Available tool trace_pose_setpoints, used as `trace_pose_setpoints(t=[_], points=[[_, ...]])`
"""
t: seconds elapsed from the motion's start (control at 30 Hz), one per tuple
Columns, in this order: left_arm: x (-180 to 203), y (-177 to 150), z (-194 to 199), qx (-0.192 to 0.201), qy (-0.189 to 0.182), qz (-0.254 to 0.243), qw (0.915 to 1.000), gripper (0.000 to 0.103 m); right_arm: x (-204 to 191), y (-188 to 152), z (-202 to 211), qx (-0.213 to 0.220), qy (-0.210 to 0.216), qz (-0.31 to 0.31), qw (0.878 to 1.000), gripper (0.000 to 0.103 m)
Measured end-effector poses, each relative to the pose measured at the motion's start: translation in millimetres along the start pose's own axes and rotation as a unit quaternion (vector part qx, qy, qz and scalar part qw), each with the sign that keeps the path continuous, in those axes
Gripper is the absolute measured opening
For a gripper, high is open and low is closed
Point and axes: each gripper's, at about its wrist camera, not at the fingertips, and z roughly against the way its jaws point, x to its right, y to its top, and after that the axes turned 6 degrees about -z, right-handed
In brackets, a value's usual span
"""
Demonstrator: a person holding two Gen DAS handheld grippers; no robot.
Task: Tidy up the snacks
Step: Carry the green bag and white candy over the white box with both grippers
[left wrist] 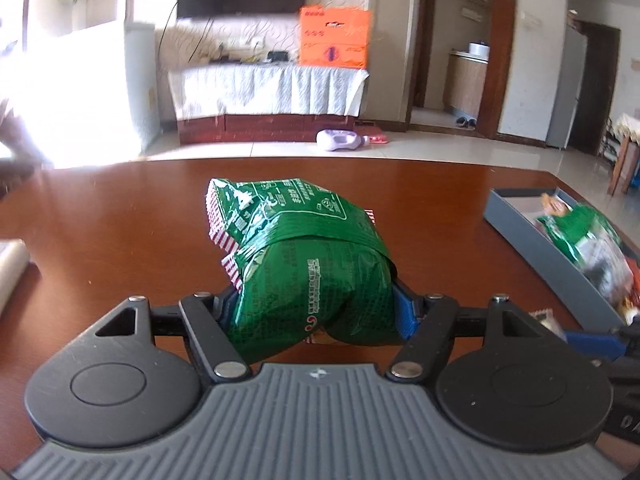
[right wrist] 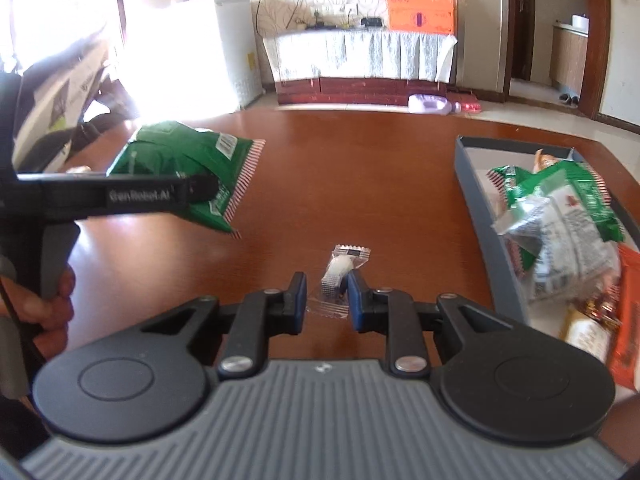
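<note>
My left gripper (left wrist: pixel 316 308) is shut on a puffy green snack bag (left wrist: pixel 296 240) with red-striped edges, its blue pads squeezing the bag's near end above the brown table (left wrist: pixel 120 220). The right wrist view shows the same bag (right wrist: pixel 180 160) held up at the left by a person's hand. My right gripper (right wrist: pixel 327 296) is shut on a small clear-wrapped white snack (right wrist: pixel 340 268), whose far end sticks out past the fingertips. At the right stands a grey tray (right wrist: pixel 476 216) with several snack packs in it, a green bag (right wrist: pixel 560 192) on top.
The table's far edge drops off to a tiled floor where a purple bottle (right wrist: pixel 430 103) lies. A white object (left wrist: pixel 10 268) sits at the table's left edge. Bare wood stretches between the two grippers and the tray (left wrist: pixel 516 220).
</note>
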Motion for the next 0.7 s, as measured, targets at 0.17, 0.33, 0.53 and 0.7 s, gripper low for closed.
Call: trace_pose_setpoints(t=[0.17, 0.33, 0.53, 0.7], points=[[30.7, 0.0, 6.1, -0.003, -0.007, -0.015, 0.9999, 0.075, 12.1, -3.3, 15.1, 0.009, 0.003, -0.021, 1.0, 0.025], [63.4, 10.9, 6.8, 0.014, -0.02, -0.036, 0.999, 0.075, 23.4, -1.4, 24.4, 0.026, 0.003, -0.031, 0.999, 0.025], [99.4, 22.4, -2.3, 0.019, -0.034, -0.046, 0.9982, 0.075, 33.6, -1.2, 38.3, 0.042, 0.009, -0.031, 0.999, 0.025], [115.8, 28.2, -5.2, 0.027, -0.035, -0.058, 0.9974, 0.075, 36.5, 0.7, 47.7, 0.055, 0.01, -0.02, 0.998, 0.025]])
